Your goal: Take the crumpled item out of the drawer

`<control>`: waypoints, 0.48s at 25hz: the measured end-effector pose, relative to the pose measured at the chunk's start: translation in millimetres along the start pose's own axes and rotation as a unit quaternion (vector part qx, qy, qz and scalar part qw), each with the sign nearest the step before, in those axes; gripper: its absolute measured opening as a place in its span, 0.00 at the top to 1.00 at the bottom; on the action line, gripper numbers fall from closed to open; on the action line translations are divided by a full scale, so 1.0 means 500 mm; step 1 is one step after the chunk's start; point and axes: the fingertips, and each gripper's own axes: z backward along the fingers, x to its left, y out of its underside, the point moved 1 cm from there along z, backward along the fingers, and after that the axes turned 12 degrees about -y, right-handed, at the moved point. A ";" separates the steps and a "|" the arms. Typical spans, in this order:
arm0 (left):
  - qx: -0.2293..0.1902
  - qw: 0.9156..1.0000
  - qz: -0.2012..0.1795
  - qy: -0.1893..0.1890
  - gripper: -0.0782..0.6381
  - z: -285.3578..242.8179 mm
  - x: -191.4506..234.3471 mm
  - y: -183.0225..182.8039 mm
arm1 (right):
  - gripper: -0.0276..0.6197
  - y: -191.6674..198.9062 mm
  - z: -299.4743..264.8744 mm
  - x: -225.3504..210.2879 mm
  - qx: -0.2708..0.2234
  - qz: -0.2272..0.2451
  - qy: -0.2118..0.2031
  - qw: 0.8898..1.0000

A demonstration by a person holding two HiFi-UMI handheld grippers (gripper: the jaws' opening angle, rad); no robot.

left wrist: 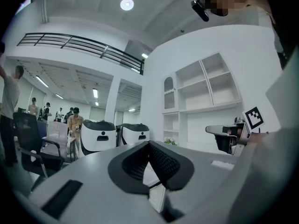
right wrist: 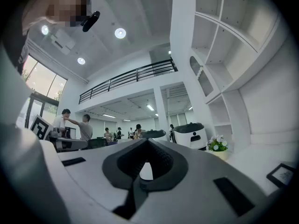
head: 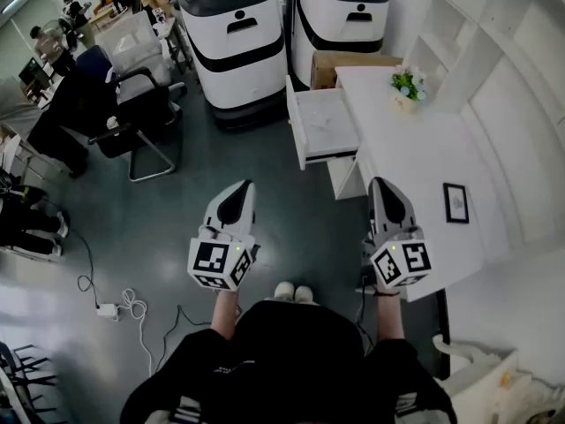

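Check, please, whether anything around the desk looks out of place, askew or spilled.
Only the drawer stands out: it is pulled well out of the desk and juts into the aisle. Its pale contents are too small to make out. Nothing looks spilled or damaged.

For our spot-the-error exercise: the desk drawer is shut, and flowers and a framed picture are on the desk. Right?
No: the head view shows the drawer pulled open. The flowers and framed picture are on the desk.

Open-plan office or lab hall: mezzanine railing (right wrist: pixel 126 80), office chairs (head: pixel 139 117), bulky white machines (head: pixel 234 42), wall shelves (left wrist: pixel 205 85), people (right wrist: pixel 85 127) around.
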 end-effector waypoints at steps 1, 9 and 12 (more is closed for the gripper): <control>0.000 1.000 -0.001 0.000 0.90 -0.001 0.000 -0.001 | 0.97 0.000 0.000 -0.001 0.000 0.000 0.000 1.000; -0.002 1.000 -0.002 0.001 0.90 -0.009 -0.005 -0.004 | 0.97 -0.005 0.002 -0.011 -0.002 0.000 -0.001 1.000; -0.003 1.000 -0.002 0.001 0.90 -0.014 -0.013 -0.004 | 0.97 -0.006 0.006 -0.020 -0.005 -0.003 -0.003 1.000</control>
